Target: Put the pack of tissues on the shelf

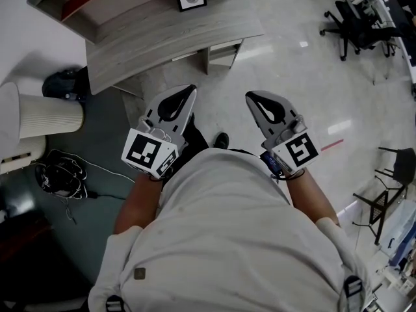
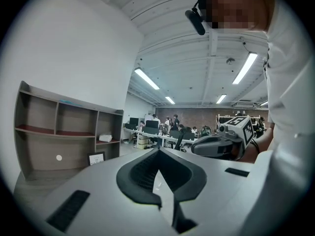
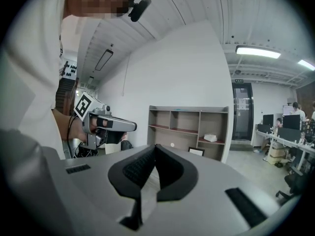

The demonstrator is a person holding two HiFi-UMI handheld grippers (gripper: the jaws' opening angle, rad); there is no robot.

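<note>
Your left gripper (image 2: 158,150) has its jaws pressed together, tips touching, with nothing between them. Your right gripper (image 3: 156,146) is the same: jaws closed and empty. You hold both about level in front of your chest, side by side and apart, so each shows in the other's view.

Ahead of them a wooden shelf unit (image 3: 189,127) stands against a white wall, split into three columns. The pack of tissues (image 3: 210,137) — small and white — lies on the middle board of the right-hand column, well apart from both grippers. The unit sits at the back of a grey wood-grain tabletop (image 1: 162,38). A black-framed picture (image 3: 197,151) stands on that tabletop, below the pack and slightly to its left.

On the floor to your left are a white ribbed cylinder (image 1: 39,116) and a tangle of cables (image 1: 62,174). Far to your right stand black office chairs (image 1: 354,25), and the left gripper view shows people at distant desks (image 2: 162,127).
</note>
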